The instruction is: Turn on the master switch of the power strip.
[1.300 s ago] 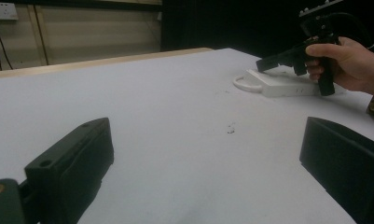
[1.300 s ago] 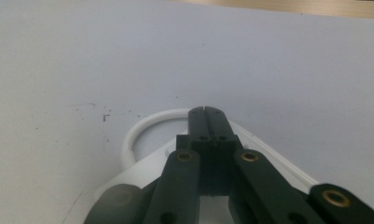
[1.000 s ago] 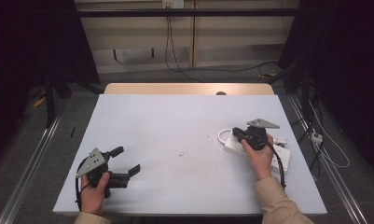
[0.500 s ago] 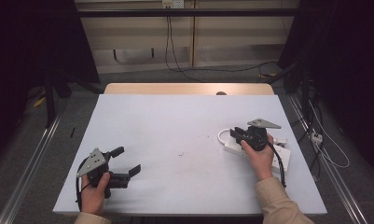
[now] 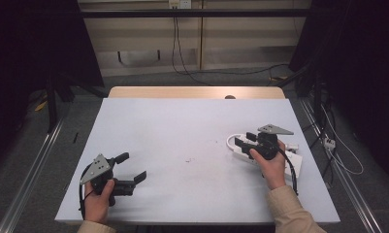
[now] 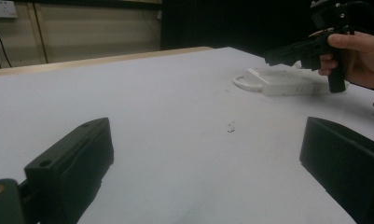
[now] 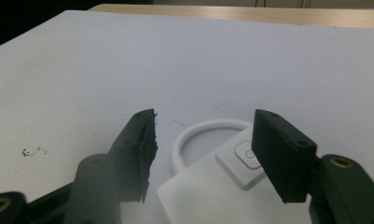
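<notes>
A white power strip point(image 5: 293, 165) with a round loop point(image 7: 211, 127) at its end and a square button point(image 7: 247, 156) lies on the right of the white table point(image 5: 182, 121). My right gripper point(image 5: 244, 140) hovers just over that end. Its jaws have just been opening and now stand apart, with the pads touching nothing; the strip's button end lies below the gap point(image 7: 204, 117). At the front left, my left gripper point(image 5: 133, 166) rests low over the table, open and empty point(image 6: 205, 158). The left gripper view also shows the power strip point(image 6: 287, 83) and the right gripper point(image 6: 280, 55) farther off.
A few dark specks point(image 5: 188, 159) mark the table's middle. A wooden strip point(image 5: 192, 92) runs along the far edge. Cables point(image 5: 328, 141) lie on the floor to the right, and metal rails point(image 5: 32, 170) flank the table.
The right gripper's jaws were together and now stand apart above the strip's end. Both hands have hardly moved.
</notes>
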{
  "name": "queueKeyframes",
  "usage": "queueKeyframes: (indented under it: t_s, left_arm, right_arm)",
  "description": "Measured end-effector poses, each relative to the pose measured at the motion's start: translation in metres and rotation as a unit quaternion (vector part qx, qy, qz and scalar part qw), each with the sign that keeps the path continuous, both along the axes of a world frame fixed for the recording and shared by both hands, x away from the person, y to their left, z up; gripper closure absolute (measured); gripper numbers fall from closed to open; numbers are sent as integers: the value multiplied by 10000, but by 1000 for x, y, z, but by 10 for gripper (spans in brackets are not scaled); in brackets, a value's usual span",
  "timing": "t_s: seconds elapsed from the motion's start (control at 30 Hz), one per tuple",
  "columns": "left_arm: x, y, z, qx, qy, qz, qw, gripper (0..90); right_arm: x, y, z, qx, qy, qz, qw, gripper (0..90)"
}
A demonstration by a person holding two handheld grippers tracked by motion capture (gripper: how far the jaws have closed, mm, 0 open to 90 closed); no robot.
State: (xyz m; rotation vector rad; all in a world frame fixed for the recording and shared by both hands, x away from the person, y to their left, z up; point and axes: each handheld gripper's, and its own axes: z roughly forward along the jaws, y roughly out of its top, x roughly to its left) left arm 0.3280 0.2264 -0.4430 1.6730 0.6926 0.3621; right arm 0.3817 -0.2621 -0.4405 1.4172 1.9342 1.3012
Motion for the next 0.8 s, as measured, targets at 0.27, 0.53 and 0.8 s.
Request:
queueKeyframes:
  t_s: [0.27, 0.53, 0.8]
  left_arm:
    - [-1, -1, 0, -9, 10, -2, 10000, 23]
    - [0, -1, 0, -2, 27, -8, 10000, 23]
    - [0, -2, -1, 9, 49, 2, 10000, 23]
  right_arm:
    - [-12, 3, -2, -79, -56, 173, 9998, 215]
    - [-28, 2, -1, 6, -112, 451, 9989, 149]
    - [-40, -1, 2, -20, -249, 523, 9983, 134]
